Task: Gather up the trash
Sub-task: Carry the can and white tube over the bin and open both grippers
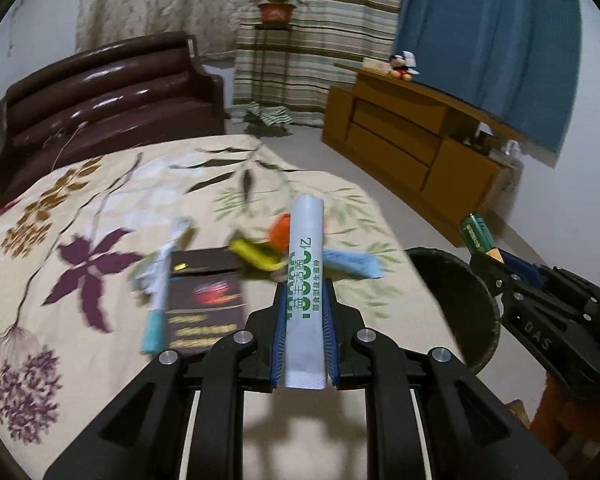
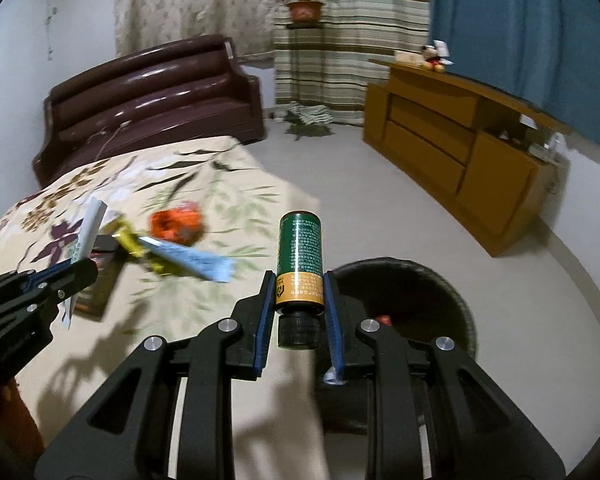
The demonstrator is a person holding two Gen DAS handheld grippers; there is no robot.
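Note:
My left gripper is shut on a white sachet stick with green print, held above the floral tablecloth. My right gripper is shut on a green and yellow bottle with a black cap, held near the dark round trash bin. The bin also shows in the left wrist view, right of the table. On the table lie a toothbrush, a dark booklet, a yellow wrapper, an orange wrapper and a blue sachet.
A dark brown sofa stands behind the table. A wooden cabinet with a Mickey toy lines the right wall. A potted plant stands on a stand before striped curtains. Pale floor lies between table and cabinet.

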